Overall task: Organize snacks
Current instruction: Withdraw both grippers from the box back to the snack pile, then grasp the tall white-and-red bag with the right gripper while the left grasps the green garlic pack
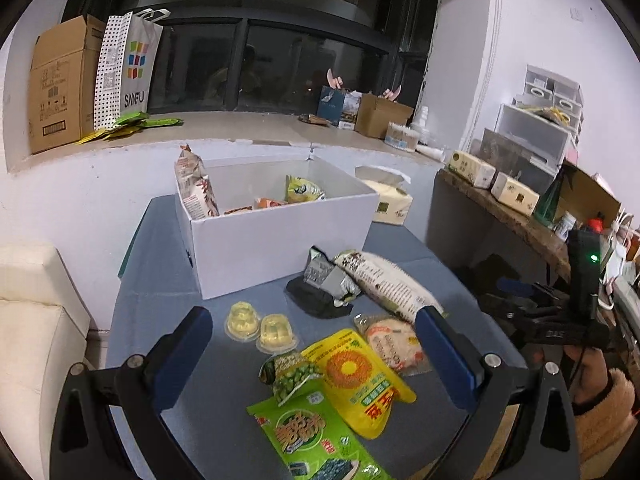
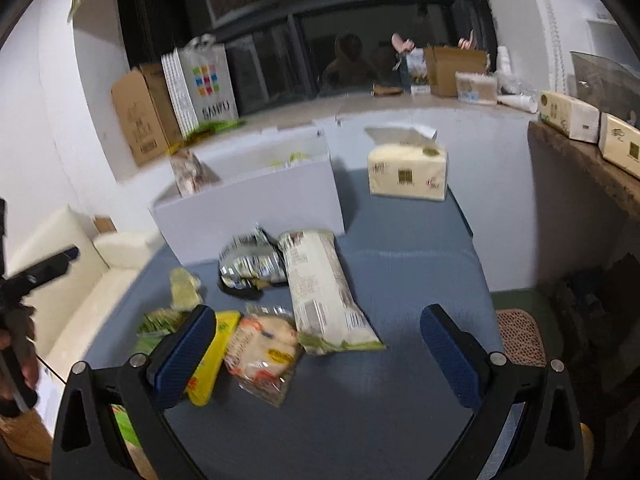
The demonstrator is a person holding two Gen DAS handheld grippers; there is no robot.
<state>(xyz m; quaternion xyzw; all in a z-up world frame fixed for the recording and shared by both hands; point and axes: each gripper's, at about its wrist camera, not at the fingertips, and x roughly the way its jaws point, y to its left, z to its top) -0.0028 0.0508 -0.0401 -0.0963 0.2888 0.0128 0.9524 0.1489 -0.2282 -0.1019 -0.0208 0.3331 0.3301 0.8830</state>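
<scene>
The snacks lie loose on the blue table point(image 1: 168, 280), in the lower middle of both views, in front of the white box point(image 1: 276, 240) that already holds a few packets. Nearest the box are a crumpled silver packet point(image 1: 326, 278) and a long white packet point(image 2: 324, 288); lower in the frame are two jelly cups point(image 1: 260, 328), a yellow packet point(image 1: 360, 376), a green packet point(image 1: 316, 436), a small pea bag point(image 1: 290, 374) and a round cake in clear wrap point(image 2: 260, 354). All look light, soft and slippery, and the contents may crush, so I would grip gently across the middle of a packet, not its sealed end. The left gripper point(image 1: 314, 348) hovers above the yellow packet, jaws wide and holding nothing. The right gripper point(image 2: 318, 350) is also wide and empty, low over the table beside the long packet's end. A tissue pack point(image 2: 408, 172) stands right of the box.
</scene>
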